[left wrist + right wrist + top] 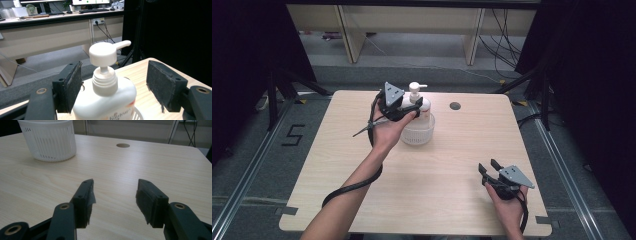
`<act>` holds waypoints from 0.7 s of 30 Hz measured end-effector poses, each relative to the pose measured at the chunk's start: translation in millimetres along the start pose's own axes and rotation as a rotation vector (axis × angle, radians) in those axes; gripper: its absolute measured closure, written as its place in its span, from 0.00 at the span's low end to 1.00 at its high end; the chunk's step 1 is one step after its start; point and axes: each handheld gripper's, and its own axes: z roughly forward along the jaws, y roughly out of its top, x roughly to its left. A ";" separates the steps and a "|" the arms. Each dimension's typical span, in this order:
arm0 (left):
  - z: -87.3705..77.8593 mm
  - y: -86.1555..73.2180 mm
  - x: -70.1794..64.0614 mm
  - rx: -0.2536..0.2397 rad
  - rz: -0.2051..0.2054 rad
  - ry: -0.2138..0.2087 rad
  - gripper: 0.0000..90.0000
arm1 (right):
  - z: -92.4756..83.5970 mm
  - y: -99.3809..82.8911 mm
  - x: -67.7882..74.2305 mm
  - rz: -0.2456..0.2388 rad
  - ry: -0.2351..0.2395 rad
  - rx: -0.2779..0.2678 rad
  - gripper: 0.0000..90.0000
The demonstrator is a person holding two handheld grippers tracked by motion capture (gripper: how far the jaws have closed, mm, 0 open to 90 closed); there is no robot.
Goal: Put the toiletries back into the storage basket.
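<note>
A white pump bottle (424, 104) stands upright in a small white slatted basket (419, 134) at the far middle of the table. My left gripper (411, 108) is at the bottle's left side, level with its shoulder. In the left gripper view the bottle (105, 100) stands between the open jaws of the left gripper (113, 64). The right pad (160, 86) is well clear of it, and the left pad (74, 85) is close against its shoulder. My right gripper (488, 165) rests near the front right, open and holding nothing (115, 182).
The wooden table (442, 165) has a round cable hole (455, 106) to the right of the basket (50, 142). Beyond the far edge are desk legs and floor cables. Black curtains hang at both sides.
</note>
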 end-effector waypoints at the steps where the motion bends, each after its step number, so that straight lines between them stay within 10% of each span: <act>1: -1.8 -0.8 0.2 0.004 -0.001 -0.004 0.31 | 0.0 0.0 0.1 0.001 0.000 0.000 0.54; 21: -36.0 -26.4 6.5 0.028 0.016 -0.019 0.31 | 0.3 -0.6 1.2 0.009 0.000 0.001 0.54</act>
